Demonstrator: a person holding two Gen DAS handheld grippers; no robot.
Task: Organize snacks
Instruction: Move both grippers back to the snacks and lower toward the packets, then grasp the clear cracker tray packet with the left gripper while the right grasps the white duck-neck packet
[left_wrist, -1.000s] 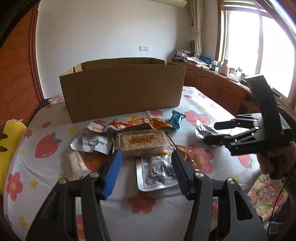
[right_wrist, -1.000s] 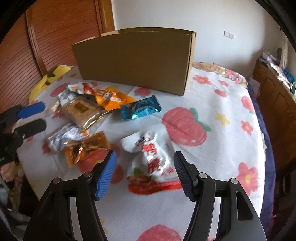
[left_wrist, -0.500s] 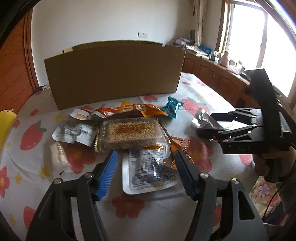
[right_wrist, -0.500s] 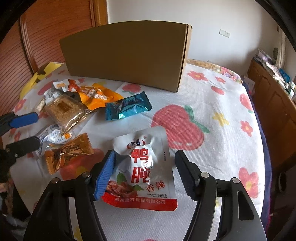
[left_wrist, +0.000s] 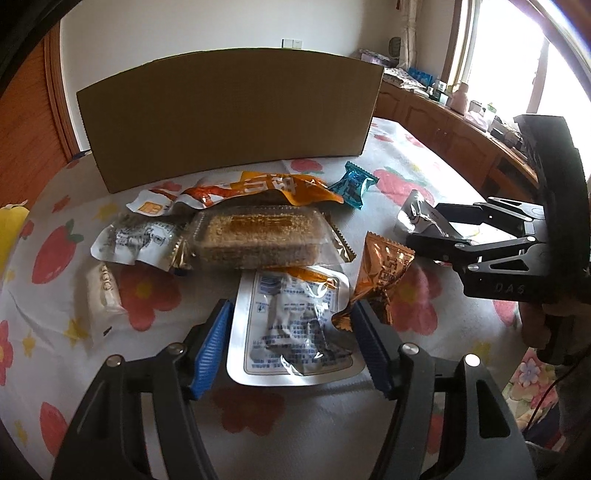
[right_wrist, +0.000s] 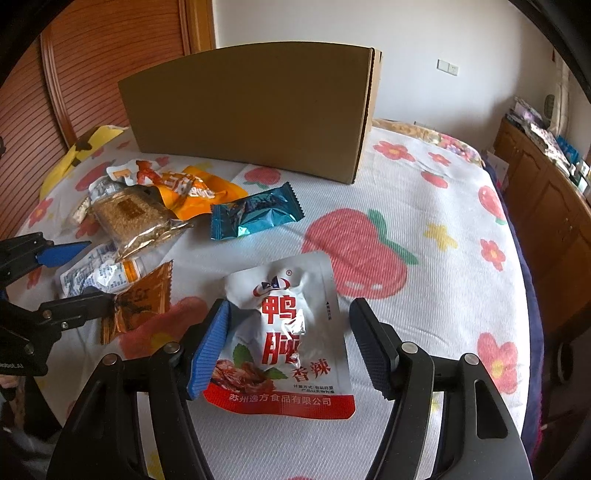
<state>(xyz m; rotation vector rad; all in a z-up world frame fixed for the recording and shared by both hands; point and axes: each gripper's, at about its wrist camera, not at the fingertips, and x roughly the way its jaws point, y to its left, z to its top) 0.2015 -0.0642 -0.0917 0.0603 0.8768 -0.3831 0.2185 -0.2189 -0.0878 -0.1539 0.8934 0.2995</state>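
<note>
Loose snack packets lie on a strawberry-print tablecloth (right_wrist: 424, 203) in front of a tall cardboard box (left_wrist: 229, 110). My left gripper (left_wrist: 291, 314) straddles a silver pouch with blue print (left_wrist: 295, 332). Its jaws are opening and neither pad presses on the pouch. An amber candy wrapper (left_wrist: 384, 273) touches its right finger. My right gripper (right_wrist: 290, 310) stands open over a white and red pouch (right_wrist: 284, 325), with the left pad at the pouch's edge and the right pad apart. The right gripper (left_wrist: 428, 229) also shows in the left wrist view, held by a hand.
Behind the silver pouch lie a clear-wrapped sesame bar (left_wrist: 258, 236), an orange packet (left_wrist: 266, 186), a grey-white pouch (left_wrist: 133, 240) and a small white roll (left_wrist: 103, 288). A teal candy (right_wrist: 255, 214) lies near the box. Wooden cabinets (left_wrist: 461, 140) line the right wall.
The left gripper has sunk and tipped down onto the silver pouch, and its jaws have widened. The right gripper has closed in, so the white and red pouch now lies between its fingers.
</note>
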